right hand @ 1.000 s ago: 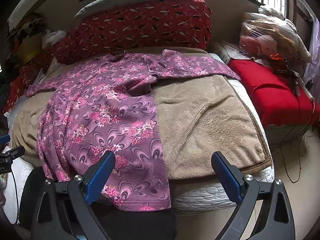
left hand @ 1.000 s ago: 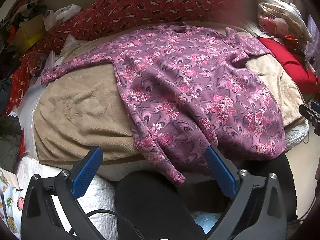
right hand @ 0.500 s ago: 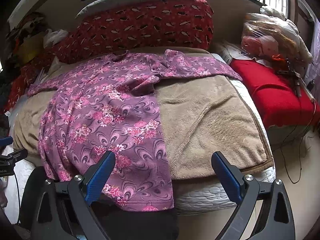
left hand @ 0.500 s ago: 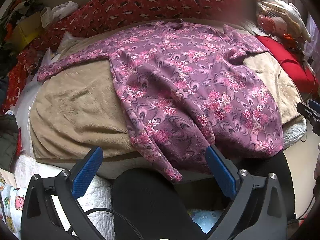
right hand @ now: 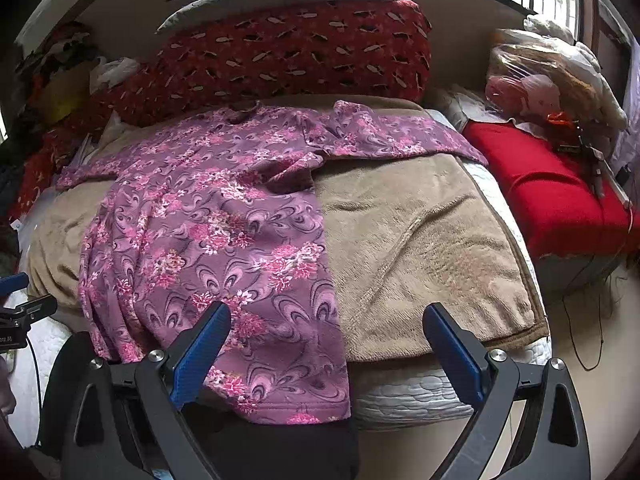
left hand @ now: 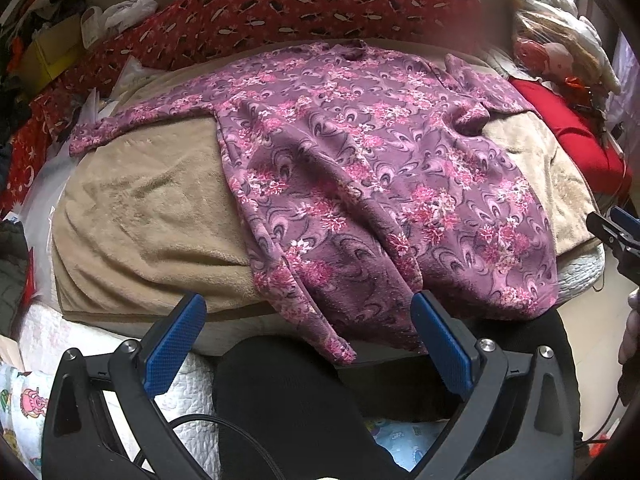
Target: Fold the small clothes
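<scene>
A purple floral long-sleeved top (left hand: 360, 168) lies spread on a tan blanket (left hand: 144, 216) on the bed, sleeves out to both sides, its hem hanging over the near edge. It also shows in the right wrist view (right hand: 216, 232). My left gripper (left hand: 308, 312) is open and empty, just short of the hem's left corner. My right gripper (right hand: 326, 324) is open and empty, its left finger over the hem's right part. The right gripper shows at the right edge of the left wrist view (left hand: 616, 232).
A red patterned pillow (right hand: 296, 52) lies at the head of the bed. A red cushion (right hand: 552, 192) and bagged items (right hand: 540, 76) sit to the right. Clutter is piled at the far left (left hand: 48, 48). A black garment (left hand: 288, 408) is below the bed edge.
Both grippers have moved slightly forward toward the hem of the top. Both stay open and the top has not moved.
</scene>
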`<action>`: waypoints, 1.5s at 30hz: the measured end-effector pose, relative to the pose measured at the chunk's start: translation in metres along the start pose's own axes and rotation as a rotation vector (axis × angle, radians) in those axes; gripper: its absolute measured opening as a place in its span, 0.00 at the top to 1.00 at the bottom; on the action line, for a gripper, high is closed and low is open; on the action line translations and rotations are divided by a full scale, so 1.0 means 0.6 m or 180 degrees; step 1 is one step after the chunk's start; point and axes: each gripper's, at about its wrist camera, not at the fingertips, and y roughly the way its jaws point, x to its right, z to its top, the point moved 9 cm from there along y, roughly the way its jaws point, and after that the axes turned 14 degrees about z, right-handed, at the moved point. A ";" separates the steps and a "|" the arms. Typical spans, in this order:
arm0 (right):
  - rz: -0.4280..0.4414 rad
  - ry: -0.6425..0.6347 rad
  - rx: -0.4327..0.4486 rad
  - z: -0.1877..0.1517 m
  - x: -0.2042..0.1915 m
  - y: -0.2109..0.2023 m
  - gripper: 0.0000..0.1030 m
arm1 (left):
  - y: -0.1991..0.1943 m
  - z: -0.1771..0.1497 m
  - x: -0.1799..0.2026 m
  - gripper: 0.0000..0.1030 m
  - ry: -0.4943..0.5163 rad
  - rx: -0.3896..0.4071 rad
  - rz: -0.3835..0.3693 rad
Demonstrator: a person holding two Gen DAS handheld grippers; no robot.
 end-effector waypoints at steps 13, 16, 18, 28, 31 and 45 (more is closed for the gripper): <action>-0.0004 -0.0015 0.0092 0.006 -0.004 -0.014 0.05 | -0.001 -0.004 -0.004 0.00 -0.0040 -0.0026 -0.0024; -0.0004 -0.0003 0.0107 0.005 -0.003 -0.016 0.05 | -0.002 -0.004 -0.002 0.00 -0.0036 -0.0021 -0.0026; 0.0002 0.0008 0.0120 0.005 -0.003 -0.018 0.05 | -0.003 -0.003 -0.001 0.00 -0.0027 -0.0019 -0.0026; 0.0031 0.0012 0.0094 0.003 -0.004 -0.012 0.05 | -0.003 -0.003 0.003 0.00 -0.0037 -0.0051 -0.0054; 0.0032 0.0012 0.0072 0.003 -0.004 -0.008 0.05 | 0.001 -0.003 0.003 0.00 -0.0034 -0.0073 -0.0054; 0.0103 0.0134 -0.0222 -0.021 0.008 0.039 0.05 | 0.067 -0.006 -0.034 0.00 -0.0236 -0.0416 0.0025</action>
